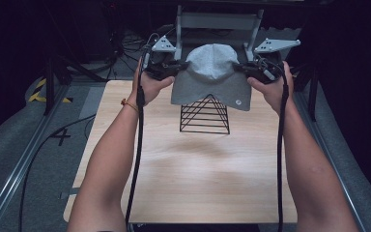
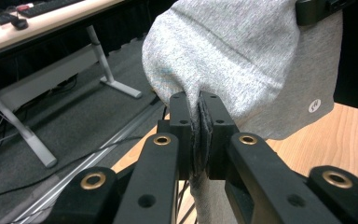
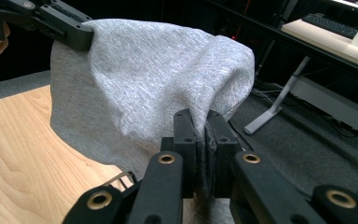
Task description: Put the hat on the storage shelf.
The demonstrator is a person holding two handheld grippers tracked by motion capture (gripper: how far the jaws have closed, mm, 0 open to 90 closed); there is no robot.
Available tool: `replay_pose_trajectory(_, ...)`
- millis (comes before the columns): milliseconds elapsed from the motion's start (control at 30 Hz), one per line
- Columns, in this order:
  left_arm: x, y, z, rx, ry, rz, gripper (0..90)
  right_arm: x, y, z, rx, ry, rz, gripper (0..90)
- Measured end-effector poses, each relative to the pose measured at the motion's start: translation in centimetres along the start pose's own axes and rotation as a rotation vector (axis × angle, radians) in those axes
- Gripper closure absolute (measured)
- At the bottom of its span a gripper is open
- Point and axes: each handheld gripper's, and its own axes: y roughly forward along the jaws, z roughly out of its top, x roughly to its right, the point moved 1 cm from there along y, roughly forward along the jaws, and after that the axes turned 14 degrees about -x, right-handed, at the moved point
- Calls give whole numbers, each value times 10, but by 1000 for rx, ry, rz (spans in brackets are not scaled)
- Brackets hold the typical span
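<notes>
1. Toward the far edge of the tabletop (image 1: 188,183), midway between its left and right edges, I have a grey knit hat (image 1: 212,77) held up in the air.
2. My left tool (image 1: 178,67) is clenched on the hat's left edge; in the left gripper view the grey fabric (image 2: 242,56) is pinched flat between the two black jaws of that tool (image 2: 200,130).
3. My right tool (image 1: 244,68) is clamped on the hat's right edge; in the right gripper view a fold of the same fabric (image 3: 144,84) runs down between the closed jaws of that tool (image 3: 204,149).
4. Both tools sit at about the same height, so the hat hangs stretched between them, crown up and its open lower hem hanging down.
5. A black wire pyramid stand (image 1: 205,117) rests on the tabletop just under the hat; the hem overlaps the stand's tip in the high view, and I cannot tell whether they touch.
6. A small round white logo (image 1: 238,102) shows near the hem's right corner.
</notes>
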Motion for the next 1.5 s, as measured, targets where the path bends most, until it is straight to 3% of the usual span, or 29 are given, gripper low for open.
replay_pose_trajectory(233,9,-14,-1,31,32,-26,848,-7,-10,3,6,-22,-3,850)
replay_pose_trajectory(500,13,-9,-14,13,39,-46,848,-14,-12,-5,-8,-33,3,850)
replay_pose_trajectory(967,8,33,-43,-26,-19,-72,846,-8,24,-36,-48,9,31,849)
replay_pose_trajectory(1267,8,57,-64,-86,-16,-61,845,-7,50,-63,-87,36,53,848)
replay_pose_trajectory(1500,15,73,-85,-117,-28,-78,845,-10,64,-84,-117,50,71,848)
